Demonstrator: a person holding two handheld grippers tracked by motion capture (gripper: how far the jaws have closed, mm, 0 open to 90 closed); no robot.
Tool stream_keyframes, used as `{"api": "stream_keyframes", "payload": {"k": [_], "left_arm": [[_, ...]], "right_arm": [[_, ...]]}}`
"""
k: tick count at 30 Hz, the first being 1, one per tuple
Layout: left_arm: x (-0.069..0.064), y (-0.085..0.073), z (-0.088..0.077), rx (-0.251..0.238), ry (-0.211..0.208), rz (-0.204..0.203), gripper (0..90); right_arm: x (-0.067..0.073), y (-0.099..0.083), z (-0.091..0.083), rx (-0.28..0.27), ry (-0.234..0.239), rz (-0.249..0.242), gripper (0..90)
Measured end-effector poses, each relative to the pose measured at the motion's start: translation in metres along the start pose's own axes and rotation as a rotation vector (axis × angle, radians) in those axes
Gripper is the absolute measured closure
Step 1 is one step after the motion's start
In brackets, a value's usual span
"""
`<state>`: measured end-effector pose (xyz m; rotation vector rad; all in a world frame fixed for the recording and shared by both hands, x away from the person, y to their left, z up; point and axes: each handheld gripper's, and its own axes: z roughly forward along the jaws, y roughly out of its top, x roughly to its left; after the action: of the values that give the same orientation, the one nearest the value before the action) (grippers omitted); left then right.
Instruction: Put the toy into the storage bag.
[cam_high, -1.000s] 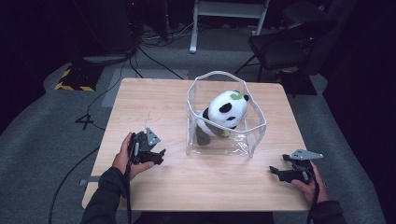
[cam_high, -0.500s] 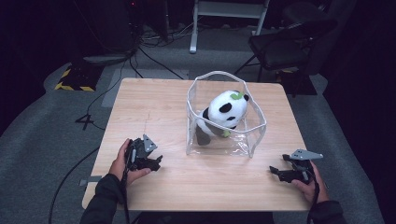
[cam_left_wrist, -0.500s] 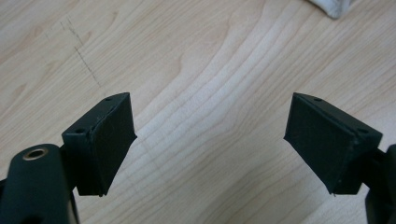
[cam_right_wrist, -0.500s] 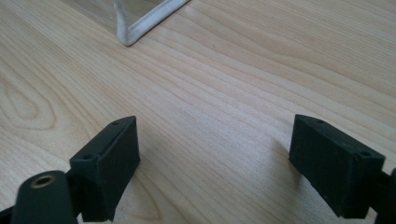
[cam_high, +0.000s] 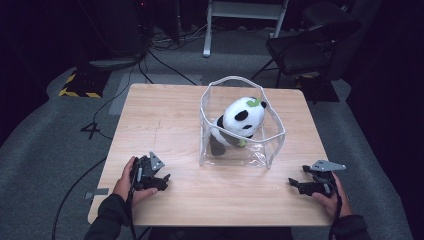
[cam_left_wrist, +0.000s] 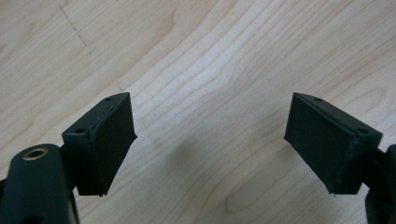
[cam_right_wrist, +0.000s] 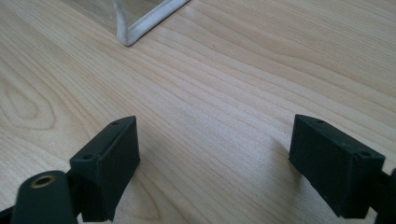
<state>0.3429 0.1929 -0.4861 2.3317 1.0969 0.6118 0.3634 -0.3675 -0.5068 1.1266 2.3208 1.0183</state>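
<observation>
A black-and-white panda plush (cam_high: 241, 121) with a green leaf on its head sits inside a clear plastic bag (cam_high: 272, 141) with a white rim, standing open on the wooden table (cam_high: 165, 120). My left gripper (cam_high: 163, 181) rests low at the table's front left, well short of the bag, open with bare wood between its pads (cam_left_wrist: 108, 140). My right gripper (cam_high: 296, 183) sits at the front right, open too, its jaws close over the wood. The bag's lower corner (cam_right_wrist: 135, 28) shows at the top of the right gripper view.
The table's front edge (cam_high: 210, 223) lies just behind both hands. On the dark floor beyond stand a black chair (cam_high: 310, 45) at the back right and a white stand (cam_high: 245, 15), with cables (cam_high: 165, 55) trailing at the back left.
My left gripper has sunk and drawn back toward the table's front edge, now lying lower on the wood. The right gripper, the bag and the panda have stayed put.
</observation>
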Motion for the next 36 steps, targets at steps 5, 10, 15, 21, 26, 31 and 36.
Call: {"api": "stream_keyframes", "payload": {"k": [5,10,15,21,26,31,36], "left_arm": [[-0.001,-0.009,0.0,-0.005,-0.005,-0.014,16.1],[-0.001,-0.015,0.0,-0.015,-0.009,-0.026,16.1],[0.001,-0.023,-0.002,-0.042,-0.03,-0.071,16.1],[0.008,-0.037,-0.003,-0.077,-0.073,-0.164,15.6],[0.013,-0.048,-0.004,-0.098,-0.099,-0.213,15.3],[0.014,-0.052,-0.007,-0.097,-0.093,-0.221,15.3],[0.014,-0.052,-0.007,-0.098,-0.091,-0.222,15.2]], "right_arm": [[0.0,0.0,0.0,0.0,0.0,0.001,16.1],[0.0,0.0,0.0,0.0,0.0,0.0,16.1],[0.0,0.0,0.0,0.0,0.001,0.001,16.1],[0.0,0.0,0.0,0.0,0.0,0.0,16.0],[0.0,0.0,0.0,0.0,0.001,0.0,16.1],[0.0,0.0,0.0,-0.001,0.001,0.0,16.0],[0.0,0.0,0.0,-0.002,0.001,-0.001,16.1]]}}
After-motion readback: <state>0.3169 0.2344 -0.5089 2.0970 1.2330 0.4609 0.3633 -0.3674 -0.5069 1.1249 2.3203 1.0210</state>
